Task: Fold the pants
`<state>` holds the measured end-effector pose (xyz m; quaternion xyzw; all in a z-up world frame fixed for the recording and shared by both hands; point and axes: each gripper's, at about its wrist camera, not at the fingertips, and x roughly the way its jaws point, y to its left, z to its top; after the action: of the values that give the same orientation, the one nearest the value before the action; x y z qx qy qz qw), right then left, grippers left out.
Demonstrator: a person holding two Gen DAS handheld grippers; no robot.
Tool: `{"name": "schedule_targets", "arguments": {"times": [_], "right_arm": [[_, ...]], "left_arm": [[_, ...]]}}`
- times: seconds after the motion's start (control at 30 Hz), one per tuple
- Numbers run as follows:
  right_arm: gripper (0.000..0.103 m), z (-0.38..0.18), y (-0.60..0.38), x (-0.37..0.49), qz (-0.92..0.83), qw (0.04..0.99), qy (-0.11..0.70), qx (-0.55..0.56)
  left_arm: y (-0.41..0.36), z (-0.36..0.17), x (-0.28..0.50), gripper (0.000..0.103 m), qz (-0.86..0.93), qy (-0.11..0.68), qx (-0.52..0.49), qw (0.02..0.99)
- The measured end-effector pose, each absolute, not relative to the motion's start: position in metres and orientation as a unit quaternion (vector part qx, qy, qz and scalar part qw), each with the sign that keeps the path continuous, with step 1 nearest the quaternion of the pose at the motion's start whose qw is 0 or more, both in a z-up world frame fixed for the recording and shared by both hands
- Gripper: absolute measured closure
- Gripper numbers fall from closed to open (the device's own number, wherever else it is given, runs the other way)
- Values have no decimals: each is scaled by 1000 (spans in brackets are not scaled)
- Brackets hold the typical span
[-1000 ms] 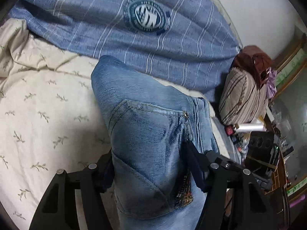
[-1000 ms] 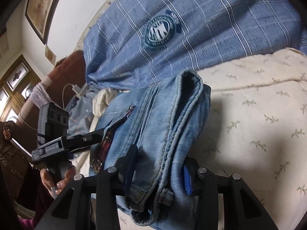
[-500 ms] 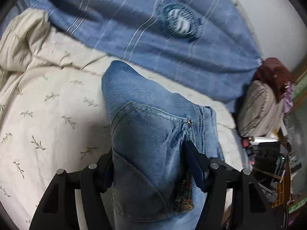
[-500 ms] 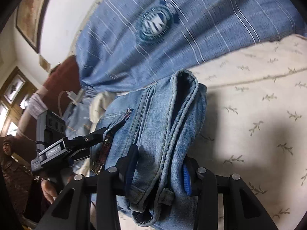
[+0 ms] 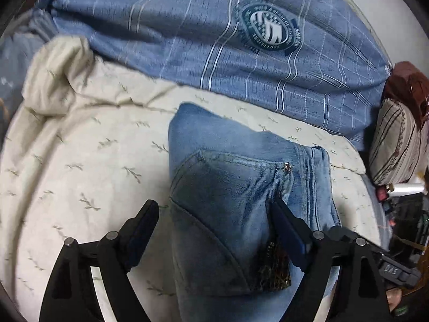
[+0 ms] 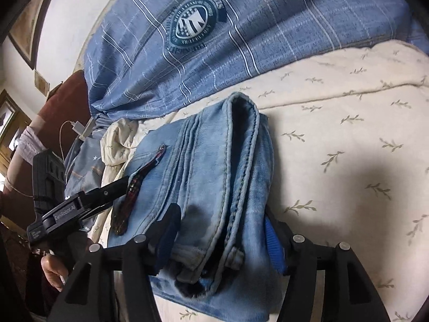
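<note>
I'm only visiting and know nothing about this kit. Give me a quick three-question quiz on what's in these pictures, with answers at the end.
1. True or false: the folded jeans lie on the blue striped cover.
2. What marks the blue striped cover? A) a round emblem B) a flower C) nothing
3. What sits between the fingers of the left hand-held gripper?
Key: 1 false, they lie on the cream leaf-print sheet. 2 A. 3 The jeans; its jaws have just been opening, and one finger stands clear of the denim.
</note>
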<state>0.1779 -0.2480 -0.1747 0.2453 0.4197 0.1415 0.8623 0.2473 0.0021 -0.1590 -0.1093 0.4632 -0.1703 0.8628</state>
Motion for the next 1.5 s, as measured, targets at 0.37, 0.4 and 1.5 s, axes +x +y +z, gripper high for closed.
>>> {"name": "schedule_targets", "arguments": {"times": [0.37, 0.4, 1.5], "right_arm": [[38, -122, -233, 119, 108, 936, 307, 136], [38, -119, -232, 116, 107, 938, 302, 131], [32, -105, -193, 61, 59, 973, 219, 50]], "left_arm": [[7, -109, 196, 9, -68, 355, -49, 931], [8, -104, 191, 9, -61, 347, -49, 935], [3, -93, 141, 0, 39, 281, 29, 958]]}}
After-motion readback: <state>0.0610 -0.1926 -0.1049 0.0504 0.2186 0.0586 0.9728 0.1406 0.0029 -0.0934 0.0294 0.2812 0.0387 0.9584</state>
